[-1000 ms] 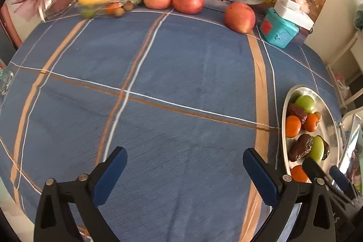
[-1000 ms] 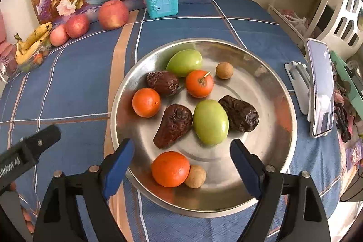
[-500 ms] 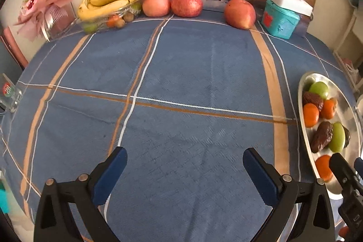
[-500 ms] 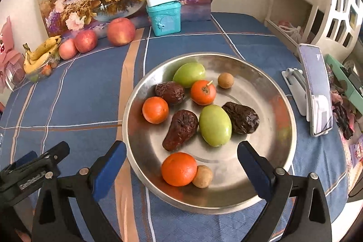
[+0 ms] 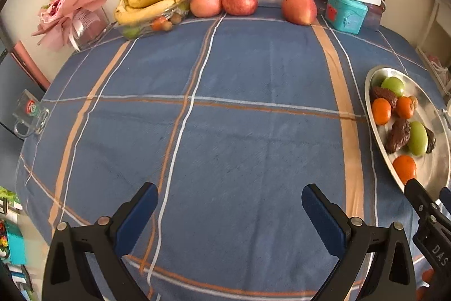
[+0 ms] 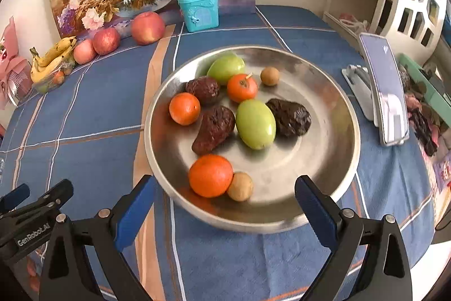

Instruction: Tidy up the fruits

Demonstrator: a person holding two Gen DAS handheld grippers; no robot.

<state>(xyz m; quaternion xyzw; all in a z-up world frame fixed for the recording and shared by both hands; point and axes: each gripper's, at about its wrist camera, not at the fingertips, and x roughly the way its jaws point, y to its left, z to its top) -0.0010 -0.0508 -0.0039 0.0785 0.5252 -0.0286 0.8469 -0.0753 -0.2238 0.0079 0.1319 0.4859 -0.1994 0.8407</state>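
Note:
A round metal plate (image 6: 324, 109) on the blue checked tablecloth holds several small fruits: oranges (image 6: 210, 175), green fruits (image 6: 255, 123), dark wrinkled dates (image 6: 214, 129) and small brown longans (image 6: 240, 186). The plate also shows at the right edge of the left wrist view (image 5: 434, 114). My right gripper (image 6: 225, 208) is open and empty, just in front of the plate's near rim. My left gripper (image 5: 229, 213) is open and empty above bare cloth, left of the plate. Three apples (image 5: 299, 7) and a glass dish with bananas (image 5: 149, 6) stand at the far edge.
A teal box (image 5: 346, 13) with a white lamp base stands by the flower painting. A pink bouquet (image 5: 67, 7) is at the far left, a glass mug (image 5: 29, 114) at the left edge. A phone on a stand (image 6: 384, 92) is right of the plate.
Both grippers have drawn back toward me and risen a little. The plate and fruits have not moved. Both grippers stay open.

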